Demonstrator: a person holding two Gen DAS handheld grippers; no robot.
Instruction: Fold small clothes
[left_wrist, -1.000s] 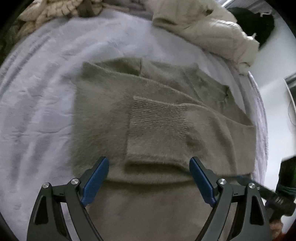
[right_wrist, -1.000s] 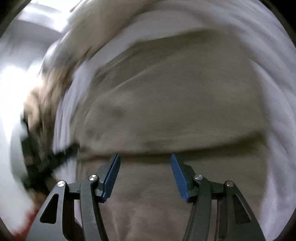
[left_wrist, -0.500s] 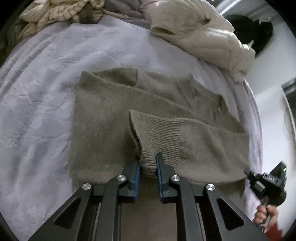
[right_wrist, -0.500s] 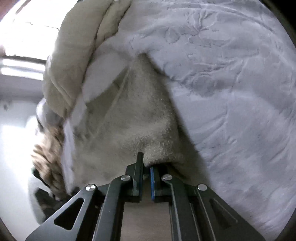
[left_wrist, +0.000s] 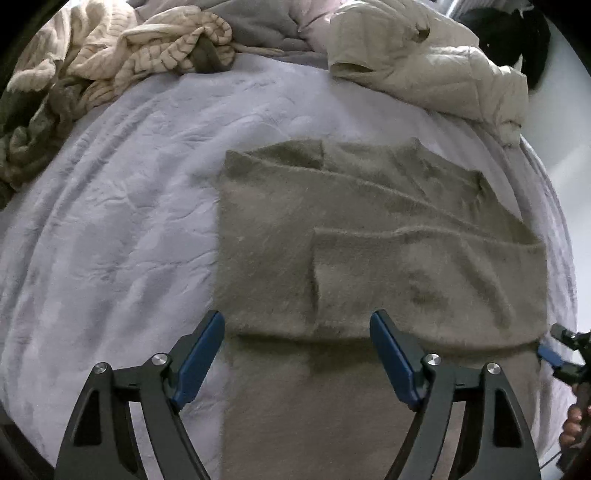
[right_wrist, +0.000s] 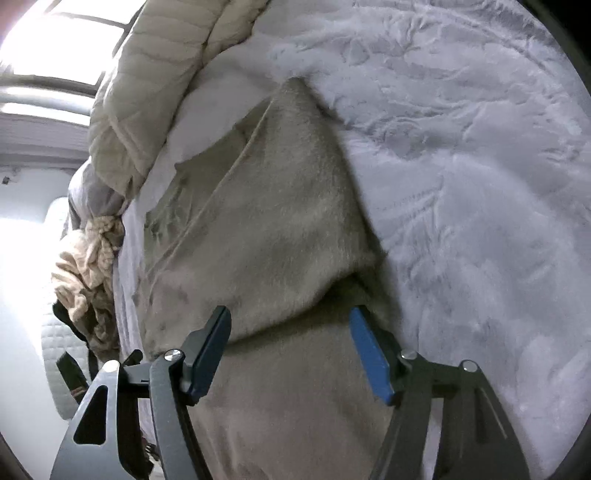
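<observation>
An olive-grey fuzzy sweater (left_wrist: 369, 251) lies on the pale lavender bedspread (left_wrist: 122, 229), its upper part folded over the lower part, with a sleeve laid across it. My left gripper (left_wrist: 297, 354) hovers open over the fold's near edge, nothing between its blue pads. In the right wrist view the same sweater (right_wrist: 266, 229) runs away from me, and my right gripper (right_wrist: 291, 350) stands open at the fold's edge near the sweater's right side. The right gripper also shows at the left wrist view's right rim (left_wrist: 561, 354), held by a hand (left_wrist: 572, 424).
A cream puffer jacket (left_wrist: 424, 66) lies at the bed's far right, also in the right wrist view (right_wrist: 155, 81). A heap of striped cream and olive clothes (left_wrist: 110, 62) sits far left. A black garment (left_wrist: 517, 33) lies at the far right corner.
Both grippers were shut on the sweater half a second ago and have let go and opened. The folded part now lies flat on the lower part.
</observation>
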